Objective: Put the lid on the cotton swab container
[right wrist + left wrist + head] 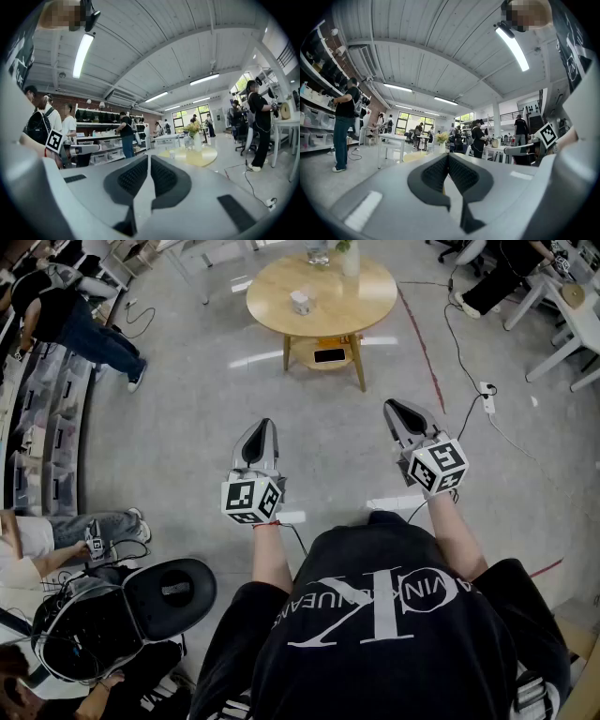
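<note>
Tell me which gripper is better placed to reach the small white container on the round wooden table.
Left, marginally. Both grippers are shut, empty and well short of the round wooden table; the left gripper points closer to the small white container than the right gripper.

What the person wears and carries
The person wears a short-sleeved black T-shirt (375,634) with large white lettering; the left gripper (261,425) and right gripper (395,409) are grey shells around black ribbed jaws — each carries a white cube (251,500) printed with black square markers.
</note>
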### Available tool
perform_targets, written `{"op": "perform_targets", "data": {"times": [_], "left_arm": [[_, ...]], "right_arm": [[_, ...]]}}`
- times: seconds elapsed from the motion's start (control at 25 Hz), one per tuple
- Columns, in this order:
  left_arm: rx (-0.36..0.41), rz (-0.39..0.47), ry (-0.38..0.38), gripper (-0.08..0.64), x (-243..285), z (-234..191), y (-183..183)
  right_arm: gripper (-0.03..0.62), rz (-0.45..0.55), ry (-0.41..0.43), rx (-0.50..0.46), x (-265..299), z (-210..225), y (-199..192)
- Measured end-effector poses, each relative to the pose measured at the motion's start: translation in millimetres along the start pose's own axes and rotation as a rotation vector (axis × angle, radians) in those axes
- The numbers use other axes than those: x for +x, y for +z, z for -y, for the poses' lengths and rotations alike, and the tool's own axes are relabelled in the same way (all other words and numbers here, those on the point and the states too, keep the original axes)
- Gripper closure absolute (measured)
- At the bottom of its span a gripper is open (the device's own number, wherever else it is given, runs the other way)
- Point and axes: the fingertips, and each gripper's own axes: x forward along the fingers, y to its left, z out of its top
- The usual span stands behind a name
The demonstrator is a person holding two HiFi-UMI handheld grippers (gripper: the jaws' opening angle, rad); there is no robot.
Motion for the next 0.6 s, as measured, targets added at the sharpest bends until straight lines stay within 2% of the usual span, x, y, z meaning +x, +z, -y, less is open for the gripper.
{"op": "perform_targets", "data": {"times": [0.6], "left_arm": [[-0.011,0.006,-0.015,0.549,-18.7,-15.4,-3.0]], "right_arm": [[0.563,0.019,-0.05,0.042,0.0,-11.6,-3.7]]}}
